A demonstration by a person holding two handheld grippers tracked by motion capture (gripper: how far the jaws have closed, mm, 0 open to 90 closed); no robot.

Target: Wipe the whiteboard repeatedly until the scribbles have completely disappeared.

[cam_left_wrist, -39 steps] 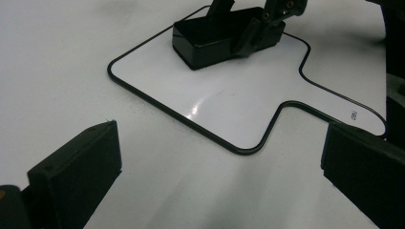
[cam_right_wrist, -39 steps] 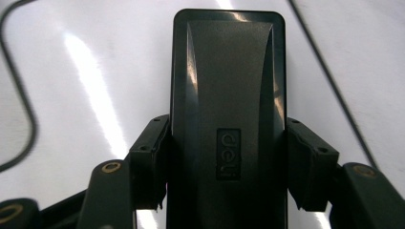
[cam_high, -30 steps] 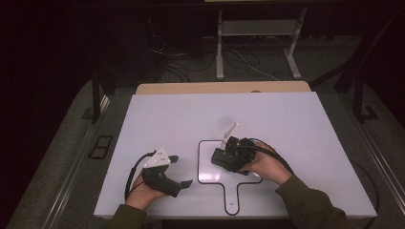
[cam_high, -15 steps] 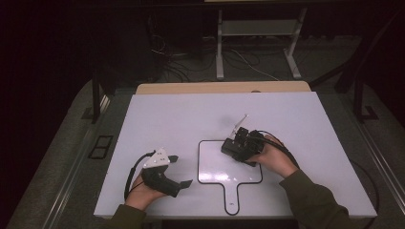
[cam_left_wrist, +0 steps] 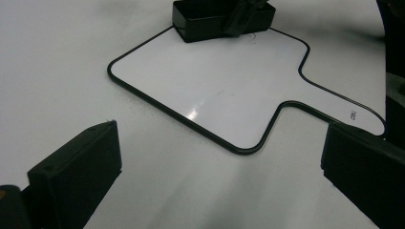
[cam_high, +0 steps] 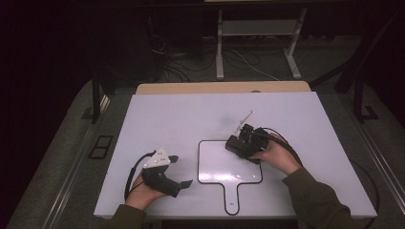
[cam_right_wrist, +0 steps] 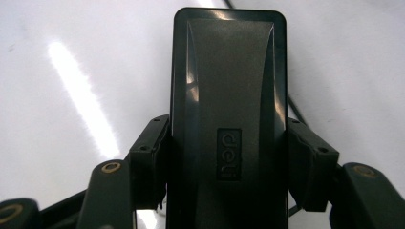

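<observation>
Fingers (cam_right_wrist: 153, 162) of the right gripper (cam_right_wrist: 228, 171) are squeezing a black eraser (cam_right_wrist: 228, 95) at the top right corner of the little whiteboard (cam_high: 224, 164). Left gripper (cam_left_wrist: 219, 176) fingers are standing wide apart, holding nothing, resting on the white surface (cam_high: 181, 114).

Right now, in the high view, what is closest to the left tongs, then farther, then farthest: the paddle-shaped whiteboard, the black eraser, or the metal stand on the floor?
1. Whiteboard, just right of the left tongs.
2. Black eraser, at the whiteboard's far right corner, clamped in the right tongs.
3. Metal stand, on the floor beyond the table.
</observation>
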